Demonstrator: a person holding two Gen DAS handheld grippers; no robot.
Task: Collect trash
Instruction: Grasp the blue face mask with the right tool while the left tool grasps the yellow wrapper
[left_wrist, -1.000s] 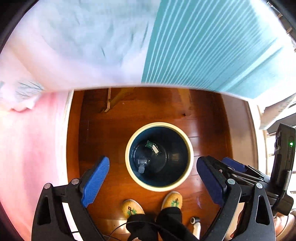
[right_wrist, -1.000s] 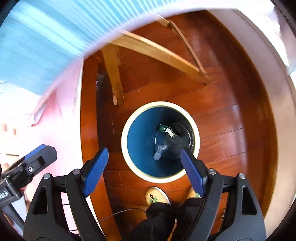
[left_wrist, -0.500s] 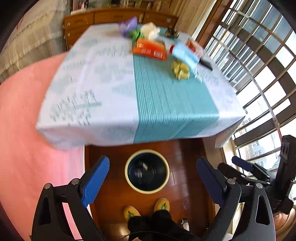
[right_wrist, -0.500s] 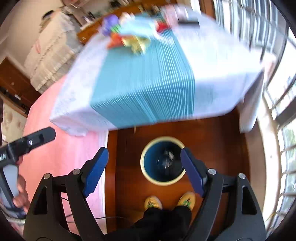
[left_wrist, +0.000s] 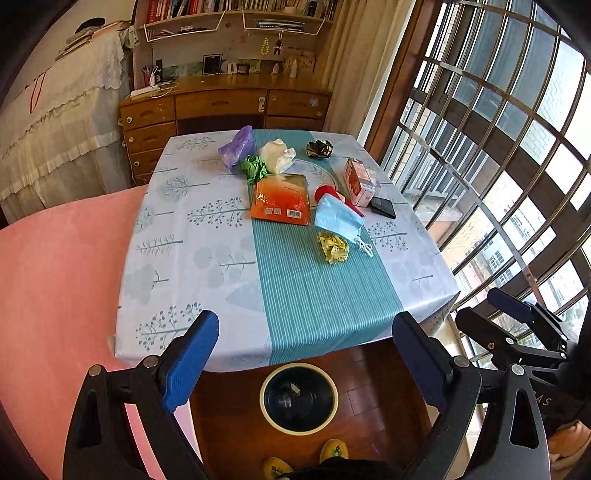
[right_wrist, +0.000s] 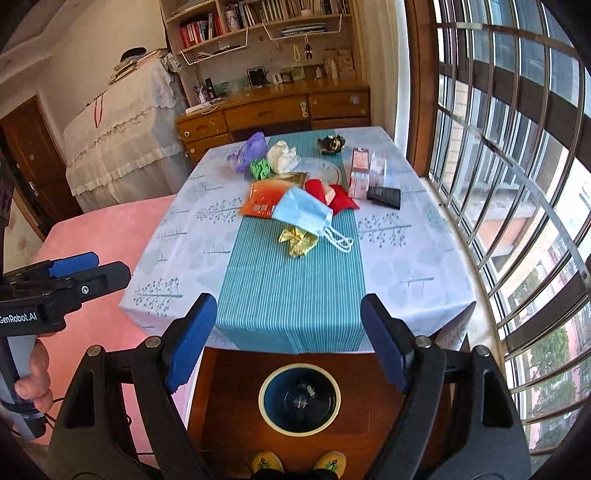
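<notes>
Covered in a pale cloth with a teal stripe, tabletop (left_wrist: 207, 258) strewn toward the far end with trash: orange packet (left_wrist: 280, 199), blue mask (left_wrist: 338, 218), purple bag (left_wrist: 236, 147), white wad (left_wrist: 277, 155), green scrap (left_wrist: 254, 168), yellow scrap (left_wrist: 333, 248). On the floor below the near edge, bin (right_wrist: 299, 400) with litter inside. Held high over the bin, left gripper (left_wrist: 306, 354) and right gripper (right_wrist: 288, 336), jaws spread wide, empty.

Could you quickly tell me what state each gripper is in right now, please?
Left gripper: open, holding nothing.
Right gripper: open, holding nothing.
</notes>
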